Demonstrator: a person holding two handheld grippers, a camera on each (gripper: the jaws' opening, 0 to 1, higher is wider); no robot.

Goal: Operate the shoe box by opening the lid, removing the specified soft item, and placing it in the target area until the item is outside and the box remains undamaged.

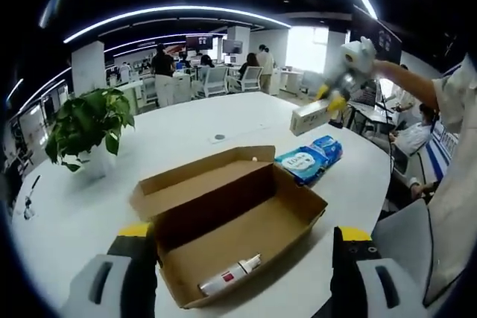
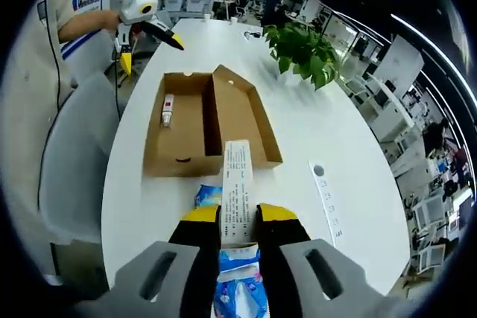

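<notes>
The brown cardboard shoe box (image 1: 223,221) (image 2: 186,121) stands open on the white table, its lid folded back. A white tube with a red label (image 1: 227,277) (image 2: 167,109) lies inside it. Beside the box, on the table, lies a blue soft wipes pack (image 1: 309,158) (image 2: 231,288). My left gripper (image 1: 242,232) (image 2: 149,50) is open, with its jaws wide on either side of the box's near end. My right gripper (image 2: 238,214) (image 1: 332,98) is shut on a long white carton (image 2: 238,184) (image 1: 313,117), held in the air above the wipes pack.
A potted green plant (image 1: 86,124) (image 2: 302,46) stands on the table (image 1: 194,121) beyond the box. A white strip (image 2: 328,199) lies on the table. A grey chair (image 2: 74,161) sits at the table edge next to the person. Desks and people fill the background.
</notes>
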